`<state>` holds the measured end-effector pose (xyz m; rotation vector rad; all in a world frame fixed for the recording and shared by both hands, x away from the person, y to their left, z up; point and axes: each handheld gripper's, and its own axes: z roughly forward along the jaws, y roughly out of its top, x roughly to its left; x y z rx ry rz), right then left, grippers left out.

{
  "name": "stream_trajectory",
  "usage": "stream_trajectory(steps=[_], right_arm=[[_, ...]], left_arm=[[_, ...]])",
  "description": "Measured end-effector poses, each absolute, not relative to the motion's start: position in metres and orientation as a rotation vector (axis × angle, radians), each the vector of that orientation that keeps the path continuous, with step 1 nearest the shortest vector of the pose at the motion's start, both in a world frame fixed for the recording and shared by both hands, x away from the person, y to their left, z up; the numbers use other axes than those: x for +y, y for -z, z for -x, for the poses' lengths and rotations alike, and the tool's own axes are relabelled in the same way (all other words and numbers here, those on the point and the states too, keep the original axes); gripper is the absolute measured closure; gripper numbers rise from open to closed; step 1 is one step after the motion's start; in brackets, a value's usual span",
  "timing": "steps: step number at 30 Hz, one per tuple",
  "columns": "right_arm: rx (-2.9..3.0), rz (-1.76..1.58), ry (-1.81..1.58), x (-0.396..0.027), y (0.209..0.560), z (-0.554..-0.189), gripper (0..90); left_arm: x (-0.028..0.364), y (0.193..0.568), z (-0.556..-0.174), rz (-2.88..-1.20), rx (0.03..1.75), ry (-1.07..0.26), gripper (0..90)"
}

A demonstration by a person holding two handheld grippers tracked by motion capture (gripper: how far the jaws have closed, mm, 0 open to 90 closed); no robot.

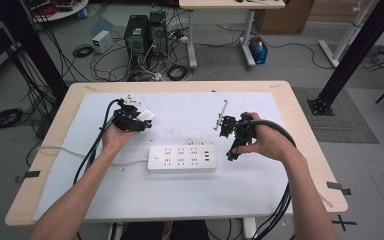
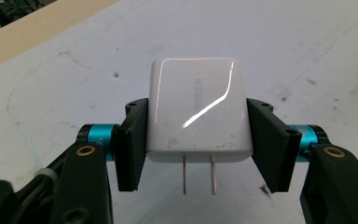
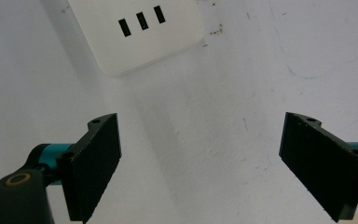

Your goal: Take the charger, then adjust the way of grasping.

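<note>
Left gripper (image 1: 139, 120): over the left part of the white mat, in the person's left hand (image 1: 116, 137); its jaws are clenched on the two sides of a white wall charger.
Wall charger (image 2: 198, 109): glossy white block with rounded corners, clamped between the black pads (image 2: 133, 144); in the left gripper view its two metal prongs (image 2: 199, 173) stick out toward the camera, bare. In the high view it sits at the gripper's tip (image 1: 147, 116), left and a little far of the power strip, clear of it.
White mat (image 1: 260, 185): covers most of the wooden table (image 1: 307, 145); scuffed with small dark marks.
Power strip (image 1: 181, 158): white, lying flat on the mat near the middle, between the two hands; its three USB slots (image 3: 141, 21) show in the right gripper view.
Right gripper (image 1: 231, 145): to the right of the strip, in the right hand (image 1: 267, 142), pointing down at the mat; jaws released, wide apart, with bare mat between the pads (image 3: 98, 163).
</note>
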<state>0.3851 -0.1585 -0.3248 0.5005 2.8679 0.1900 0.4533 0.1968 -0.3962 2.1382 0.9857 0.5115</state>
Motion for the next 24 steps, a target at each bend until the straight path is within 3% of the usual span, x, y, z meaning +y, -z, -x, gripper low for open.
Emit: stream_trajectory(steps=[11,24], right_arm=[[2.837,-0.542,-0.173,-0.155,0.321,-0.385,12.2],[2.815,-0.715,-0.441,-0.143,0.3,-0.387,12.2]], left_arm=[[0.193,0.364,-0.415,-2.142,0.839,-0.577,42.5],[0.179,0.347,-0.37,-2.061,0.596,-0.636,42.5]])
